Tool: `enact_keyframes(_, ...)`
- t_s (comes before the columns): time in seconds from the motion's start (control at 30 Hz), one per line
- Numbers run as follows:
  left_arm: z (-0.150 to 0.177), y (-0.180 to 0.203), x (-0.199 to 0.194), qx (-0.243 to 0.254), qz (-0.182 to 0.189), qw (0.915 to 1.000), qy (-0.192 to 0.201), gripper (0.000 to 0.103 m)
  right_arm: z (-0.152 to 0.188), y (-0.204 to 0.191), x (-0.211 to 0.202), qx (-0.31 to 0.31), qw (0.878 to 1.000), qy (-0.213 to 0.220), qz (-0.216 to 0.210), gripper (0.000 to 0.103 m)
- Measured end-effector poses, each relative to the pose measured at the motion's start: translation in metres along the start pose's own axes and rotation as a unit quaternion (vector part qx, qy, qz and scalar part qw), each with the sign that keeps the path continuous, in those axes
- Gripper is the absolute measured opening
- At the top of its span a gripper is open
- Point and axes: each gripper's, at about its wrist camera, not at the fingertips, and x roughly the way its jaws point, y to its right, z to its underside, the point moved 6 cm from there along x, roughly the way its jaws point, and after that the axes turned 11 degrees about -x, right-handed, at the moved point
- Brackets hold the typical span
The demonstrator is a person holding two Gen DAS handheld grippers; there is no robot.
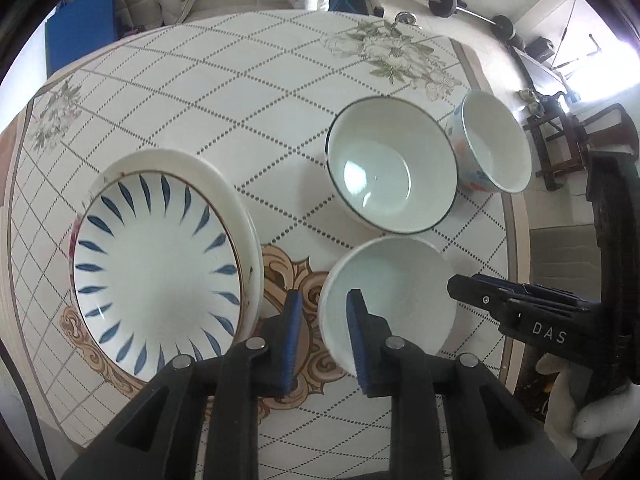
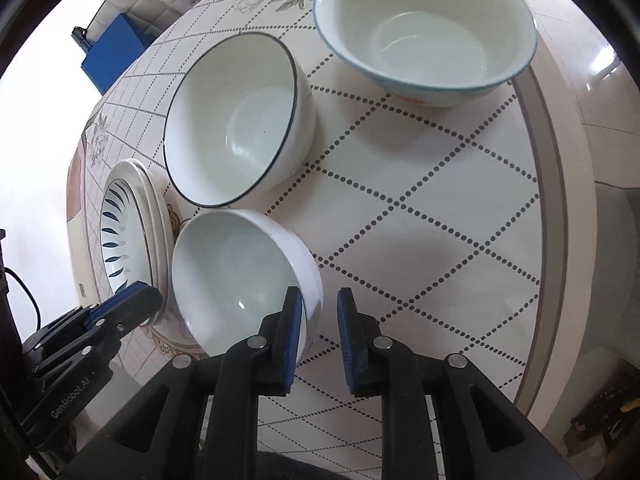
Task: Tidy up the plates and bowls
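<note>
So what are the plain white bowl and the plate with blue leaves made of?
The plain white bowl looks like glazed ceramic, maybe milky glass: smooth, glossy, with small bright glints inside. The plate with blue leaves looks like glazed ceramic too: shiny white, painted blue strokes, a thin brown rim line.

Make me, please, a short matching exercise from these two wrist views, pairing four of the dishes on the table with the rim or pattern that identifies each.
Things:
1. Top plate of the stack
2. Bowl nearest the grippers
3. Middle bowl
4. Far bowl at the table edge

Descriptions:
A. Thin dark line around the rim, plain white wall
B. Plain white, no rim line
C. Blue leaf strokes radiating inside
D. Red and blue marks on the outer wall

Pairs: 1-C, 2-B, 3-A, 4-D
</note>
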Motion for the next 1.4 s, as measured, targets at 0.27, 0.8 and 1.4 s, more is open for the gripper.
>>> enact_keyframes(0.27, -0.067, 0.012, 0.026, -0.018, 0.02, 0.9993, -0.025, 0.024, -0.046, 0.012, -0.027, 0.05, 0.997, 0.047, -0.035, 0.065)
enact_keyframes(0.8, -0.083, 0.034, 0.083, 0.014, -0.01, 0.9965, -0.081, 0.023, -0.096, 0.015, 0.016, 0.103, 0.993, 0.027, -0.056, 0.032)
enact_keyframes(1.4, -0.094, 0.06, 0.051, 0.037, -0.02, 0.9984, -0.037, 0.012, -0.098, 0.006, 0.007, 0.077, 0.996, 0.042, -0.009, 0.01)
